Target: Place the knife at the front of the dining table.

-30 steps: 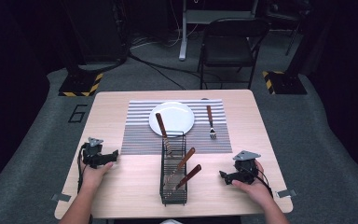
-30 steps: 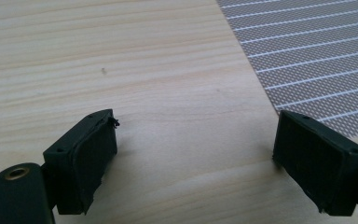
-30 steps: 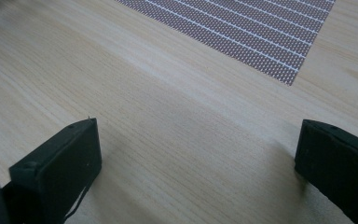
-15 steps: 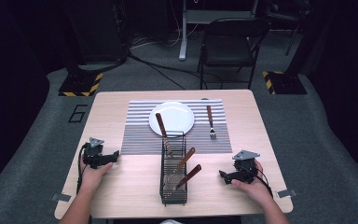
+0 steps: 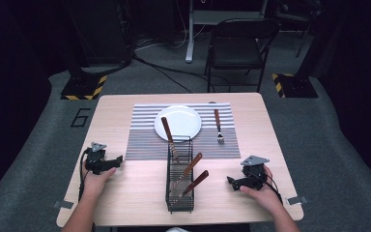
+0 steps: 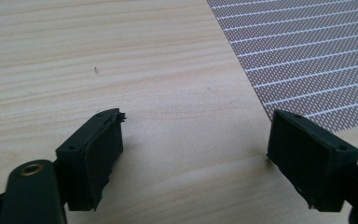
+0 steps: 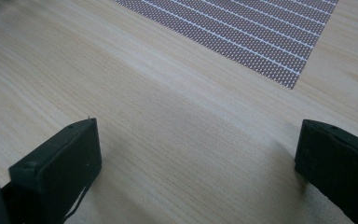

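Cutlery handles lean from the wire basket (image 5: 179, 176) between both hands, tilting toward the right gripper (image 5: 235, 182); it and the left gripper (image 5: 117, 161) rest empty, jaws apart.

left gripper (image 6: 196, 154) jaws spread wide, nothing between | bare wood table (image 6: 121, 56) below | striped placemat (image 6: 307, 51) corner top right
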{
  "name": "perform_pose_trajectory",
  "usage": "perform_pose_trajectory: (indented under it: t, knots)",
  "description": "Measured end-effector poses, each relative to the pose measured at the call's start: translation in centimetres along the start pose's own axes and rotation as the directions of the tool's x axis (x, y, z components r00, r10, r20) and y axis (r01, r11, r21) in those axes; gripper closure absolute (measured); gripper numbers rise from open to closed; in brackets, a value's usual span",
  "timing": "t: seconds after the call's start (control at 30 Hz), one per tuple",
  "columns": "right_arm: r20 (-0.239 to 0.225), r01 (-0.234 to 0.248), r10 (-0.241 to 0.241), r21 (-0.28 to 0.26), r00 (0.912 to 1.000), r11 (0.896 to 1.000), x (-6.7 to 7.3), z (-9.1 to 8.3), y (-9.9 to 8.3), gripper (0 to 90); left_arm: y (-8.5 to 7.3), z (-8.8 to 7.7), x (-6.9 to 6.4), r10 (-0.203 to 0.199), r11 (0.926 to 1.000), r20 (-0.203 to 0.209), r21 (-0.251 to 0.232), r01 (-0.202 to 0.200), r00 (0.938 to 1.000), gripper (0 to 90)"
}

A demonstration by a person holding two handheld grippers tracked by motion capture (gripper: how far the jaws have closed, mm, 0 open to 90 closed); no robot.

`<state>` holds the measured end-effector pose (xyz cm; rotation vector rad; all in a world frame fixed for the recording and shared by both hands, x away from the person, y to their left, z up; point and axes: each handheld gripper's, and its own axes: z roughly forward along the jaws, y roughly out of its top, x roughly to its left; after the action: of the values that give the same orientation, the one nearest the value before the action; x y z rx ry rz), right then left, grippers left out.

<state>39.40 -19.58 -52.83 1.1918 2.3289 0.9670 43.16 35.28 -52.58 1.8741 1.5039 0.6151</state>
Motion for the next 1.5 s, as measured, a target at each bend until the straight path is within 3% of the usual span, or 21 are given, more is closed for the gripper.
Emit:
perform_pose_trajectory:
  t: [0.17, 0.27, 0.43, 0.47, 0.57, 0.7, 0.9, 1.03, 1.17, 1.3, 1.37, 1.5]
  knots:
    - [0.0, 0.0, 0.0, 0.0, 1.0, 1.0, 0.0, 0.0, 0.0, 0.0, 0.3, -0.2, -0.3, 0.004, 0.9999, 0.004, 0.015, -0.004, 1.0, 25.7]
    - [0.0, 0.0, 0.0, 0.0, 1.0, 1.0, 0.0, 0.0, 0.0, 0.0, 0.8, -1.1, -0.7, 0.023, 0.9996, -0.017, 0.018, -0.022, 0.9996, 32.5]
    - [0.0, 0.0, 0.0, 0.0, 1.0, 1.0, 0.0, 0.0, 0.0, 0.0, 1.1, -2.2, -1.0, -0.012, 0.9999, -0.016, 0.004, 0.012, 0.9998, 37.7]
    - [0.0, 0.0, 0.0, 0.0, 1.0, 1.0, 0.0, 0.0, 0.0, 0.0, 1.2, -2.5, -1.0, -0.013, 0.9998, -0.01, 0.013, 0.013, 0.9999, 37.7]
    - [0.0, 0.001, -0.001, 0.0, 1.0, 1.0, 0.0, 0.0, 0.0, 0.0, 1.7, -3.6, -1.6, -0.028, 0.9991, 0.006, -0.031, 0.028, 0.9996, 41.2]
    - [0.0, 0.0, 0.0, 0.0, 1.0, 1.0, 0.0, 0.0, 0.0, 0.0, 2.3, -4.5, -2.4, -0.018, 0.9987, 0.027, -0.046, 0.02, 0.9995, 44.4]
    - [0.0, 0.0, 0.0, 0.0, 1.0, 1.0, 0.0, 0.0, 0.0, 0.0, 2.8, -5.0, -3.5, 0.007, 0.9991, 0.051, -0.042, -0.005, 0.9987, 46.9]
    - [0.0, 0.0, 0.0, 0.0, 1.0, 1.0, 0.0, 0.0, 0.0, 0.0, 3.0, -5.3, -3.9, 0.002, 0.9994, 0.082, -0.035, 0.001, 0.9966, 51.5]
    - [0.0, 0.0, 0.0, 0.0, 1.0, 1.0, 0.0, 0.0, 0.0, 0.0, 3.6, -5.8, -4.7, 0.024, 0.9984, 0.125, -0.053, -0.017, 0.9919, 55.8]
    - [0.0, 0.0, 0.0, 0.0, 1.0, 1.0, 0.0, 0.0, 0.0, 0.0, 3.9, -5.9, -5.1, 0.041, 0.998, 0.14, -0.054, -0.033, 0.9894, 56.3]
    - [0.0, 0.001, -0.001, 0.0, 1.0, 1.0, 0.0, 0.0, 0.0, 0.0, 4.3, -5.9, -5.4, 0.054, 0.997, 0.186, -0.066, -0.042, 0.981, 56.3]
    - [0.0, 0.0, 0.0, 0.0, 1.0, 1.0, 0.0, 0.0, 0.0, 0.0, 5.1, -5.9, -6.1, 0.073, 0.9956, 0.207, -0.073, -0.059, 0.9756, 56.4]
